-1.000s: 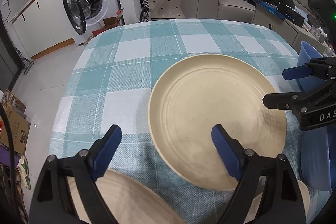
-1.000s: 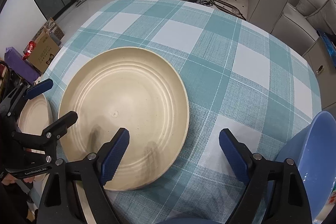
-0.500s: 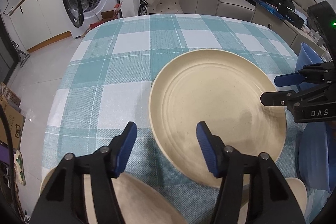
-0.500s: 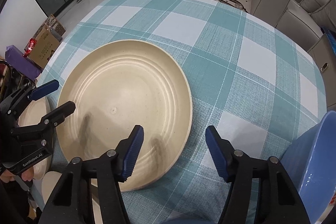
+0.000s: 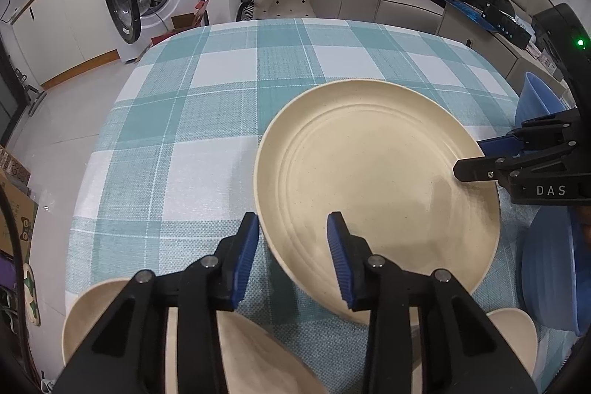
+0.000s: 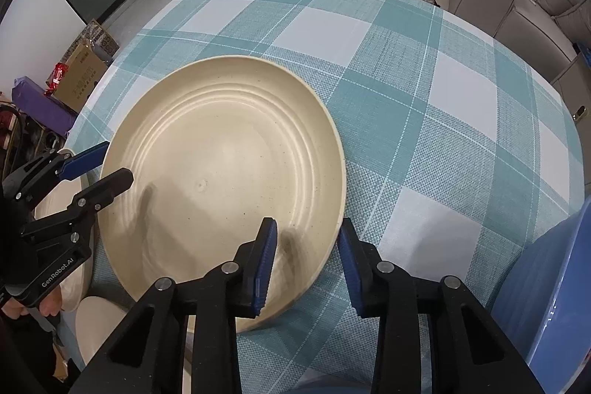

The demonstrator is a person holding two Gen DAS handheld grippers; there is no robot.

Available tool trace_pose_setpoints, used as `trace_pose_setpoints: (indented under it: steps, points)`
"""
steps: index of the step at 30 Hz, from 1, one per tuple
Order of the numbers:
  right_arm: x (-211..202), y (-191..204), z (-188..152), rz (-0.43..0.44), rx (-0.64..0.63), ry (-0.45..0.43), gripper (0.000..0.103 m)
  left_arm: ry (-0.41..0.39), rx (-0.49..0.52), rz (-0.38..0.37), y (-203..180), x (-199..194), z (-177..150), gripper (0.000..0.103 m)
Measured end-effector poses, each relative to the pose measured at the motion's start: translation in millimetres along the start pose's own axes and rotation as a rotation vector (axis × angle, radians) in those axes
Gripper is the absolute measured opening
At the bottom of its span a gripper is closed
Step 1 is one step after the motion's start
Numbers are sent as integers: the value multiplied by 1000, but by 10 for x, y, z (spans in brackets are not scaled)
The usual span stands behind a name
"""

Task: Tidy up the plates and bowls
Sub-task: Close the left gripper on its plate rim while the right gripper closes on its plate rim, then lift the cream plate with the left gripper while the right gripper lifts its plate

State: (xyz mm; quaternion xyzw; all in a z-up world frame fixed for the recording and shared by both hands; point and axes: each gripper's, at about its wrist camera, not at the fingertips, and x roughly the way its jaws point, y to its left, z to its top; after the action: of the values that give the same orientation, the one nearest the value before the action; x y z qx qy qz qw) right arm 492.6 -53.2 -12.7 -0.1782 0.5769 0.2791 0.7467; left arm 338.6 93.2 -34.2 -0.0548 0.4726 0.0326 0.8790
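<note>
One large cream plate (image 5: 376, 172), three smaller cream dishes — partly hidden, two blue bowls, two grippers.

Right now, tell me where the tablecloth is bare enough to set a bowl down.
Free: the checked tablecloth left of and beyond the big cream plate, and the wide stretch between its right rim and the blue bowl. Crowded: the near edge, with smaller cream dishes, left claw and right claw straddling the plate's rim.
</note>
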Motion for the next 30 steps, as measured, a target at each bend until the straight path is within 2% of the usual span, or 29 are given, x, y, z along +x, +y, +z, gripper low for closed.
trace_pose_setpoints:
  steps: [9, 14, 30]
  points:
    - [-2, -19, -20, -20, 2, 1, 23, 0, 3, 19, 10, -7, -5, 28]
    - [-9, -15, -34, -29, 0, 3, 20, 3, -1, 17, 21, -17, -10, 27]
    - [-130, 42, -65, -29, -1, -19, 19, -28, -7, 22, 46, -175, -5, 27]
